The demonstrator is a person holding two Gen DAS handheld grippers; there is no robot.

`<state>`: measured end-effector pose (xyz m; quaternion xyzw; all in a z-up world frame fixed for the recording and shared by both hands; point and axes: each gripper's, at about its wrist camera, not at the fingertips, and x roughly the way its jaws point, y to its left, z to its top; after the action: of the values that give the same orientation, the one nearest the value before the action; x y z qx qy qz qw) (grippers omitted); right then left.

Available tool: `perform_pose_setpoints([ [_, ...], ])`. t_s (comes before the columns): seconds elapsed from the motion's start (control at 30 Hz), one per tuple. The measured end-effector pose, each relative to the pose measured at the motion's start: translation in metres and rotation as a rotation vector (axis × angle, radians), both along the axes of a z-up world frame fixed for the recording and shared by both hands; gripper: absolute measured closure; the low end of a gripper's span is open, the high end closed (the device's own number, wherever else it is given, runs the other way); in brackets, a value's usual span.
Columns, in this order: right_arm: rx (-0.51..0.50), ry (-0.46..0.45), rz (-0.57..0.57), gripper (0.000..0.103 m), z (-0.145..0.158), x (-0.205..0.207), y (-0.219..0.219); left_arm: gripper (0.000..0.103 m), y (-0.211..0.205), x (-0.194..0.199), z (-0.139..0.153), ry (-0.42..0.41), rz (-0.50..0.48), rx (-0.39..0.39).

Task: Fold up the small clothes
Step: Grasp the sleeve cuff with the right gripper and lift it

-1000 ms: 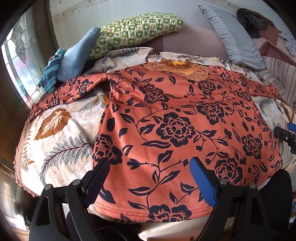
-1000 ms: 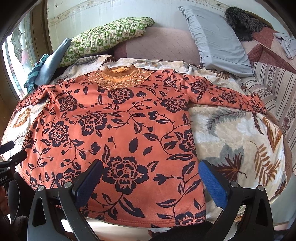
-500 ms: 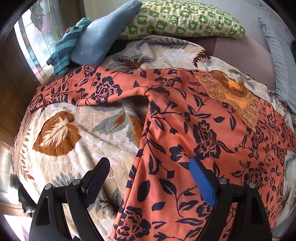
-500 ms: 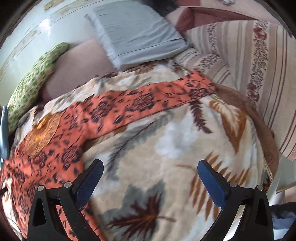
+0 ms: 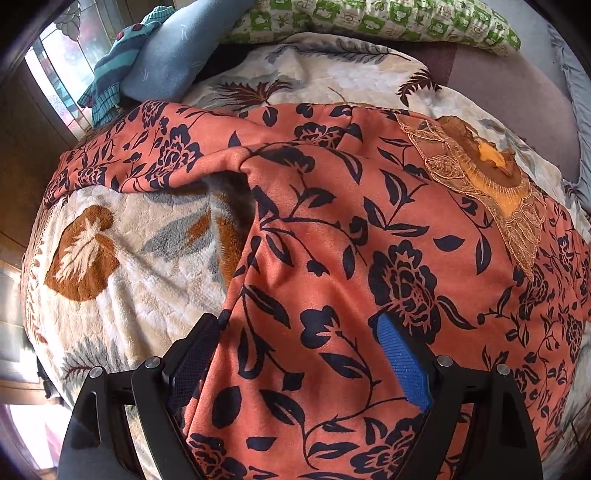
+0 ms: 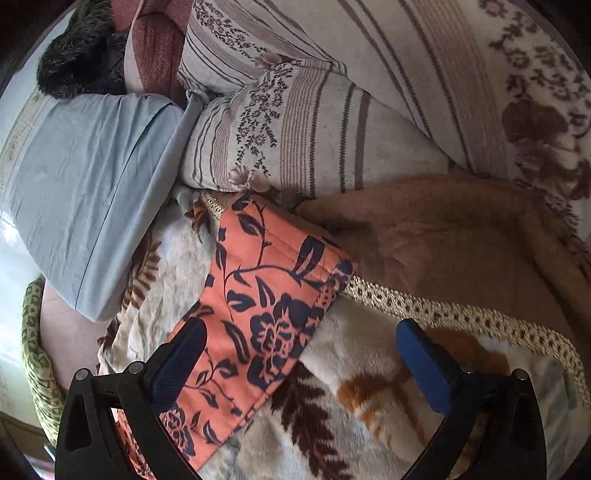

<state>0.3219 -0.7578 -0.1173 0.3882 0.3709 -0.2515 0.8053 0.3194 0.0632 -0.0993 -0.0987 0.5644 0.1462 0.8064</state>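
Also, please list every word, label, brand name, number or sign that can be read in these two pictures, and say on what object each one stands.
None: no readable text shows in either view.
Shirt: floral print only; no tag or label visible.
Green pillow: checked squares hold small motifs, not letters.
Blanket: leaf pattern only.
Striped bedding: stripes and flowers only.
Left gripper and right gripper: no markings visible.

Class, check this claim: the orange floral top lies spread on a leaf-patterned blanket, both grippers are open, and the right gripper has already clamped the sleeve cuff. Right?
Not quite. In the right wrist view the right gripper is open and clamps nothing; the sleeve cuff lies flat on the leaf-patterned blanket. The orange floral top is spread out, and the left gripper is open too.
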Motion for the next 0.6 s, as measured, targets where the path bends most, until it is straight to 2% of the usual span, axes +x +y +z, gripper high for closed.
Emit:
perform_pose_setpoints([
  [0.1,0.050,-0.048,0.036,0.011,-0.013,0.009,-0.005,0.016,-0.014,0.009,-0.001,0.004,-0.025,0.015],
  [0.2,-0.002,-0.003,0.038,0.043,-0.017,0.016,-0.004,0.016,-0.030,0.018,-0.007,0.015,-0.058,0.031],
  [0.23,-0.008,0.004,0.023,0.075,-0.017,0.014,-0.005,0.016,-0.033,0.022,-0.009,0.020,-0.070,0.033],
  [0.27,0.010,-0.021,0.014,0.098,-0.015,0.010,-0.007,0.017,-0.036,0.026,-0.011,0.018,-0.077,0.038],
  [0.3,0.023,-0.056,0.007,0.097,-0.012,0.004,-0.008,0.017,-0.037,0.030,-0.012,0.009,-0.082,0.042],
  [0.37,-0.019,-0.077,0.024,0.097,0.002,0.000,-0.001,0.016,-0.038,0.040,-0.018,0.002,-0.091,0.057],
  [0.43,-0.076,-0.091,0.064,0.098,0.022,0.000,0.013,0.017,-0.034,0.051,-0.033,0.040,-0.072,0.070],
  [0.47,-0.094,-0.106,0.090,0.098,0.033,0.001,0.023,0.016,-0.032,0.054,-0.039,0.059,-0.064,0.052],
  [0.6,-0.167,-0.177,0.254,0.098,0.082,0.007,0.086,0.017,-0.032,0.051,-0.035,0.031,-0.081,0.011],
])
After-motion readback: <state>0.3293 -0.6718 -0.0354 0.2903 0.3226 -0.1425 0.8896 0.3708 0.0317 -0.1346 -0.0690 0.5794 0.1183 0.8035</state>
